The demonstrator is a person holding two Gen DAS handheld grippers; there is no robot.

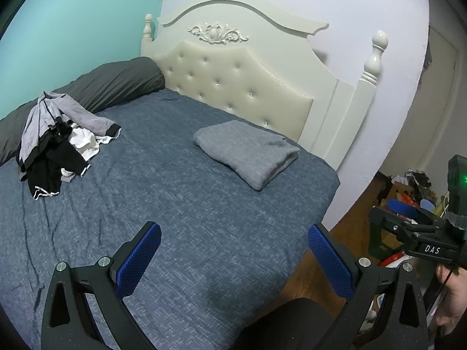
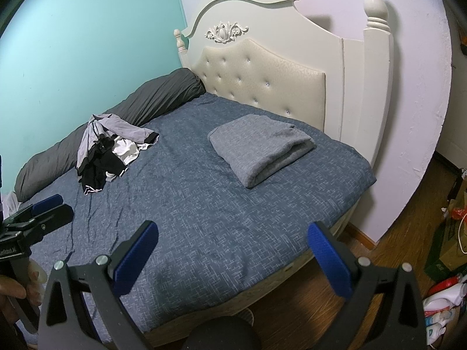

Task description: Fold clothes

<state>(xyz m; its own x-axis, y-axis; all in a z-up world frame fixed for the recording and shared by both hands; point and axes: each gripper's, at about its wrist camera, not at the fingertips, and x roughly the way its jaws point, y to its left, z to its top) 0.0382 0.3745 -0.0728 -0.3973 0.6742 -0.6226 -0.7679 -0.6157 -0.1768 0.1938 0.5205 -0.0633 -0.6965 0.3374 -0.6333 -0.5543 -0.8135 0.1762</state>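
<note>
The bed (image 1: 181,204) fills both views, its blue cover mostly bare between the headboard (image 1: 233,67) and the near edge. Both grippers hover above that edge, the left gripper (image 1: 233,250) and right gripper (image 2: 232,248) each with fingers spread wide, holding nothing. A folded grey garment (image 2: 259,148) lies near the headboard; a heap of unfolded clothes (image 2: 108,151) sits against the dark bolster (image 2: 122,110). Floor clutter (image 2: 446,262) lies rightward.

White letters "DAS" on the black body of the right gripper (image 1: 408,218).
</note>
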